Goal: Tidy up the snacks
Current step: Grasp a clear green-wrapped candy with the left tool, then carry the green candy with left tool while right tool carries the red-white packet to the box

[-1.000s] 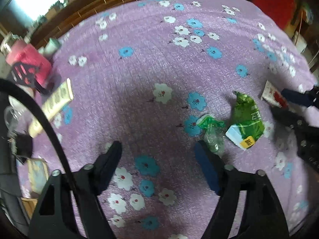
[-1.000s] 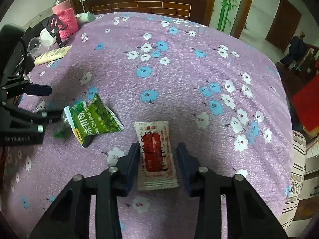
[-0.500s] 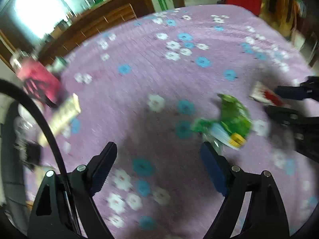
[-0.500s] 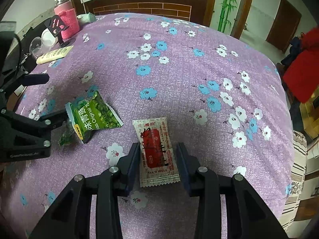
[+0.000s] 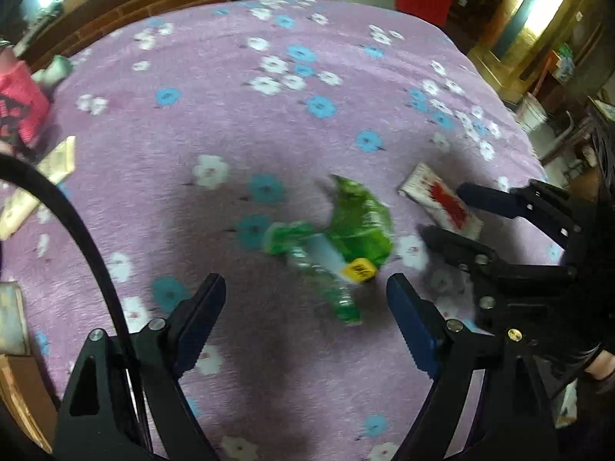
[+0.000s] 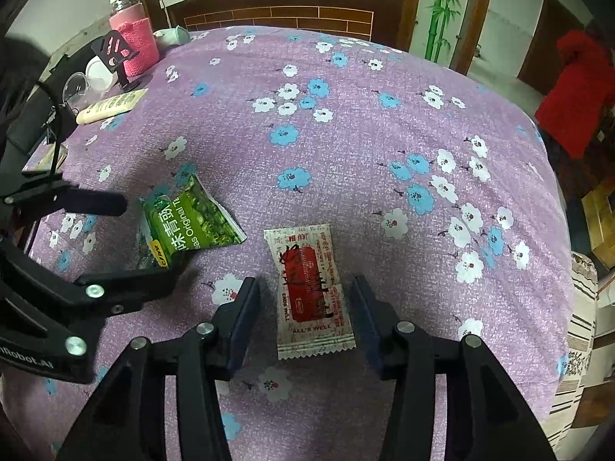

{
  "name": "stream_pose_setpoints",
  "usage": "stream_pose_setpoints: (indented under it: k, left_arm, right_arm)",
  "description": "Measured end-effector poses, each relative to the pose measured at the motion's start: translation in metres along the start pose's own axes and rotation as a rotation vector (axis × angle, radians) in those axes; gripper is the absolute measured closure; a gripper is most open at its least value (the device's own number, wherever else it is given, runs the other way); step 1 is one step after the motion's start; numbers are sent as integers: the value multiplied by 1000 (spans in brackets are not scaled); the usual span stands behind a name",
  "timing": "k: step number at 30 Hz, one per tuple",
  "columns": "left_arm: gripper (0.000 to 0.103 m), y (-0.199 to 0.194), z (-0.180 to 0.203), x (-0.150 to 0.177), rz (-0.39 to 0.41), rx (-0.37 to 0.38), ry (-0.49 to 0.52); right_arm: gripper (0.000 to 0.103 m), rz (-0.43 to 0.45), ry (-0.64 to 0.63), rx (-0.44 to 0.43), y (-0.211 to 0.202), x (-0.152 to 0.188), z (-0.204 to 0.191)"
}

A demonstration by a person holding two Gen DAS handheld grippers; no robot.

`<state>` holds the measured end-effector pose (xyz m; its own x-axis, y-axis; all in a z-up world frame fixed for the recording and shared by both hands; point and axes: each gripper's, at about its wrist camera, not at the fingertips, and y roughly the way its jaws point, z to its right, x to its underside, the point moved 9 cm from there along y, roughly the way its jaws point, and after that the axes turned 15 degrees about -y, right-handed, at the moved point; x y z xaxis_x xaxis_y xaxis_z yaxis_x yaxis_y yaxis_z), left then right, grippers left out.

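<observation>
A red and white sachet (image 6: pixel 311 288) lies flat on the purple flowered cloth (image 6: pixel 346 134). My right gripper (image 6: pixel 303 303) straddles it; its jaws are opening and the pads stand clear of both long edges. To the left lies a green pea snack packet (image 6: pixel 192 223) with a small clear green wrapper (image 5: pixel 326 284) beside it. My left gripper (image 5: pixel 305 299) hovers over that pair, open wide and empty. The packet (image 5: pixel 357 226) is just ahead of its fingertips. The left wrist view is blurred and shows the right gripper (image 5: pixel 444 211) around the sachet (image 5: pixel 442 199).
At the cloth's far left stand a pink knit-covered jar (image 6: pixel 134 42), a black phone stand (image 6: pixel 115 50), a white bowl (image 6: pixel 98 73), a clear cup (image 6: pixel 77 84) and a cream tube (image 6: pixel 111 105). The table's edge drops off at the right. A person in red (image 6: pixel 576 84) is beyond it.
The right jaws have spread apart from the sachet's sides. The left gripper has swung right, so the green packet now sits in front of its fingers.
</observation>
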<state>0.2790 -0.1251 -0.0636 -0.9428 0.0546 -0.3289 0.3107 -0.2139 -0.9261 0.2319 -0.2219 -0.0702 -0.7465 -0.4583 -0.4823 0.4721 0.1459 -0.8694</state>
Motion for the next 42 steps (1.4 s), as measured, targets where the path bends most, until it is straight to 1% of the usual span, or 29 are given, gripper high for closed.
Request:
stream_pose_setpoints:
  k: [2, 4, 6, 7, 8, 10, 11, 13, 14, 15, 16, 17, 18, 20, 23, 25, 26, 27, 28, 29, 30, 31, 32, 34, 37, 38, 39, 41, 42]
  left_arm:
    - [17, 0, -7, -10, 47, -79, -14]
    - [17, 7, -7, -29, 74, -128, -38]
    - [18, 11, -6, -49, 78, -168, -52]
    - [18, 11, -7, -55, 70, -159, -71]
    - [18, 11, -5, -57, 50, -128, -95]
    - [18, 6, -13, -45, -11, -51, -167]
    - [18, 6, -15, -40, -25, -36, -193]
    - [18, 9, -17, -28, -61, -36, -229]
    - [18, 13, -14, -20, -82, -16, -248]
    - [18, 15, -13, -16, -88, -18, -255]
    - [18, 13, -11, -16, -56, -44, -238]
    - [18, 14, -7, -16, -51, -55, -223]
    - [18, 16, -4, -12, -68, -62, -221]
    - [17, 16, -1, -8, -74, -94, -221]
    - [18, 15, 6, -4, -87, -64, -254]
    - [19, 15, 9, -6, -81, -39, -283]
    - [23, 15, 9, -9, -74, -38, -294]
    - [33, 14, 9, -10, -66, -42, -302]
    - [45, 13, 10, -11, -64, -49, -301]
    - [54, 13, 10, -11, -65, -50, -297]
    - [76, 13, 10, -10, -75, -42, -300]
    - [80, 14, 9, -11, -89, -24, -308]
    - [80, 13, 6, -15, -101, 0, -319]
    - [80, 13, 2, -18, -110, 19, -328]
    - [80, 10, -5, -18, -102, 11, -315]
    - [80, 9, -5, -15, -97, 5, -306]
    - [80, 8, -6, -13, -92, -2, -299]
    - [80, 3, -5, -6, -89, -2, -298]
    - [80, 3, -5, -4, -86, -2, -295]
  right_arm:
    - [51, 6, 1, -3, 0, 1, 0]
    - [49, 8, 4, -9, 0, 0, 0]
    - [46, 6, 0, -7, 0, 0, -2]
    - [46, 4, -3, -5, 0, 0, -3]
    - [44, 1, -4, -2, 0, 0, -3]
    - [44, 2, -2, -8, 0, 0, -3]
    - [44, 3, -2, -11, 1, 0, -3]
    - [44, 5, -4, -15, 1, -1, -3]
    - [44, 4, -11, -13, 1, -1, -3]
    - [44, 3, -13, -12, 1, -1, -3]
    - [44, 3, -15, -9, 1, -1, -3]
    - [44, 2, -22, -4, 1, -1, -3]
    - [44, 0, -31, 3, 2, -1, -4]
    - [44, 6, -30, 11, 2, -2, -4]
    - [44, 16, -31, 15, 3, -2, -3]
    - [44, 15, -32, 14, 3, -2, -2]
    - [45, 13, -34, 15, 2, -2, -3]
    - [45, 13, -32, 17, 2, -2, -2]
    - [46, 15, -26, 17, 2, -1, -2]
    - [46, 15, -23, 16, 2, -1, -2]
    - [46, 13, -24, 15, 2, -1, -2]
    - [46, 5, -30, 10, 2, -1, -2]
    - [46, -5, -36, 4, 3, -1, -2]
    - [45, -13, -39, 1, 3, -1, -2]
    - [46, 6, -43, 13, 3, -1, -2]
    - [48, 19, -36, 27, 2, -1, -1]
    - [57, 28, -30, 36, 1, -1, 1]
    - [70, 33, -18, 50, 0, -1, 4]
    - [72, 31, -15, 54, 0, -1, 5]
